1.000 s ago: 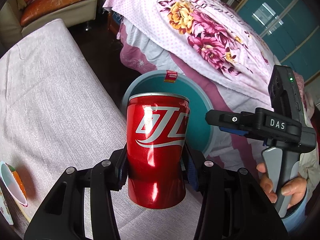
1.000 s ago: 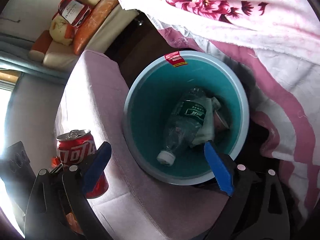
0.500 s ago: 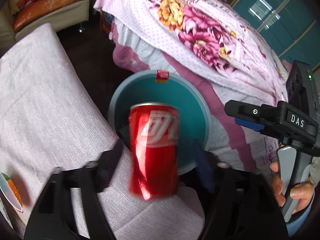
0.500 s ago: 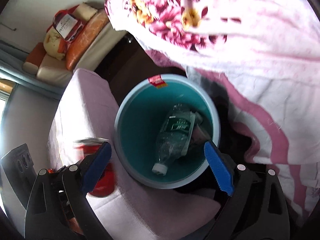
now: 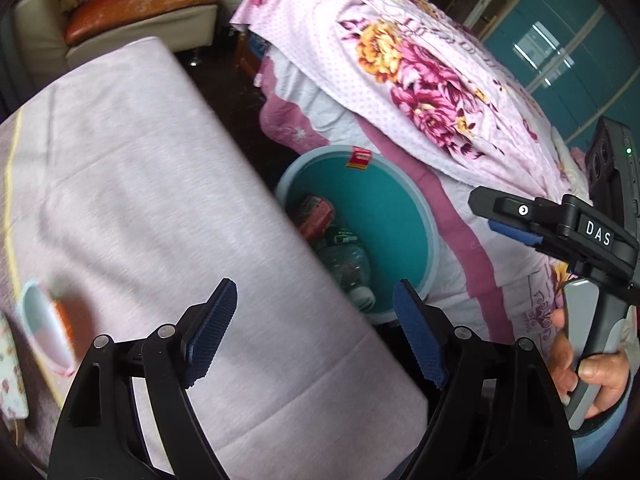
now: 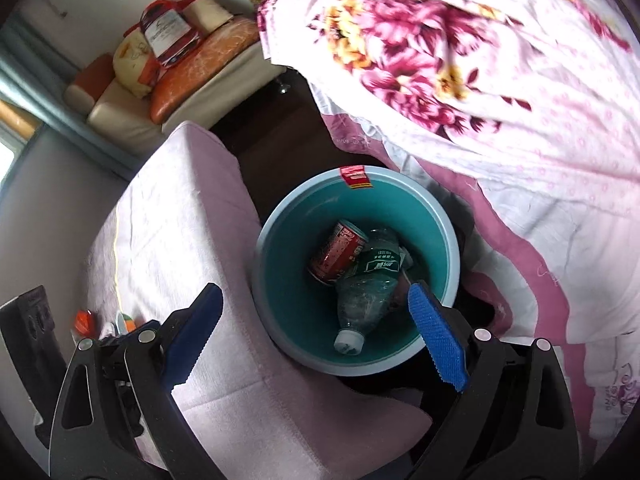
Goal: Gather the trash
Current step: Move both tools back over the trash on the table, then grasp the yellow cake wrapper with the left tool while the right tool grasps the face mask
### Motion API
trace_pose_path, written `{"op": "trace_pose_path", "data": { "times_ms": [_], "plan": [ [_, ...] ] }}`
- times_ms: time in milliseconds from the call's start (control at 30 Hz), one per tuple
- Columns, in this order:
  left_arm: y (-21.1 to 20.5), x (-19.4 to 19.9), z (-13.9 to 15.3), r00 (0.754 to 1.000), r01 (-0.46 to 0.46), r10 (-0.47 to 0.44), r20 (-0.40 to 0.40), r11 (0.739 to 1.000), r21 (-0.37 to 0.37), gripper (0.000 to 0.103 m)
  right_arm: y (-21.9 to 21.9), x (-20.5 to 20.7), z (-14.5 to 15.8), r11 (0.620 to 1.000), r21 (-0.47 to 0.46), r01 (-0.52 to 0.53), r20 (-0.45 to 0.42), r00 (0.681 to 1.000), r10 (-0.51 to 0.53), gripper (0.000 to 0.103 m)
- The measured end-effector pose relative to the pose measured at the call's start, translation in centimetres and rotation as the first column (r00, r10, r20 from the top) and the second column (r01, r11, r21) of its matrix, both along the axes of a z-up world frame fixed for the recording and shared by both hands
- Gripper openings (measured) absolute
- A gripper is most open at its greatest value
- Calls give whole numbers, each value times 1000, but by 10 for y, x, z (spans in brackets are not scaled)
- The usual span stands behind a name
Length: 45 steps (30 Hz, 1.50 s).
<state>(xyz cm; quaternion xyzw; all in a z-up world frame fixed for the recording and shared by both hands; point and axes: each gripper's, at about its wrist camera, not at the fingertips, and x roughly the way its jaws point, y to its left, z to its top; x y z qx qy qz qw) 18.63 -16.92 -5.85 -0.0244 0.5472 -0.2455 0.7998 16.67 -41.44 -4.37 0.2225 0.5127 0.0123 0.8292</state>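
A teal trash bin (image 6: 280, 280) stands on the floor between the pink-covered table and the bed. Inside it lie a red cola can (image 6: 338, 258) and a crushed clear plastic bottle (image 6: 366, 300). The bin (image 5: 400, 216), the can (image 5: 314, 216) and the bottle (image 5: 346, 264) also show in the left wrist view. My left gripper (image 5: 316, 334) is open and empty above the table edge beside the bin. My right gripper (image 6: 316, 336) is open and empty above the bin; it also shows in the left wrist view (image 5: 504, 220), to the right of the bin.
The pink tablecloth (image 5: 140, 200) covers the table left of the bin. A small cup (image 5: 44, 320) with orange inside sits at its left edge. A floral bedspread (image 5: 420, 72) hangs to the right. A sofa with cushions (image 6: 180, 72) stands at the back.
My left gripper opened and let go of the red can, which dropped into the bin. Both grippers have risen away from the bin.
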Motion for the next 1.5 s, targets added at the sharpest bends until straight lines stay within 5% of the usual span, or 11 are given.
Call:
{"op": "trace_pose_path", "data": {
  "times_ms": [700, 1000, 1267, 1500],
  "plan": [
    [200, -93, 38, 962, -262, 258, 89, 964, 40, 88, 182, -20, 33, 949, -39, -312, -8, 950, 312, 90],
    [291, -150, 42, 922, -380, 368, 117, 920, 102, 88, 252, -44, 31, 904, -56, -425, -51, 905, 422, 90],
    [352, -190, 22, 868, -496, 491, 71, 862, 109, 90, 299, -60, 18, 859, -34, -511, -100, 857, 506, 90],
    [359, -200, -11, 862, -505, 507, 1, 858, 98, 91, 324, -66, 16, 833, -48, -552, -108, 832, 545, 90]
  ]
}}
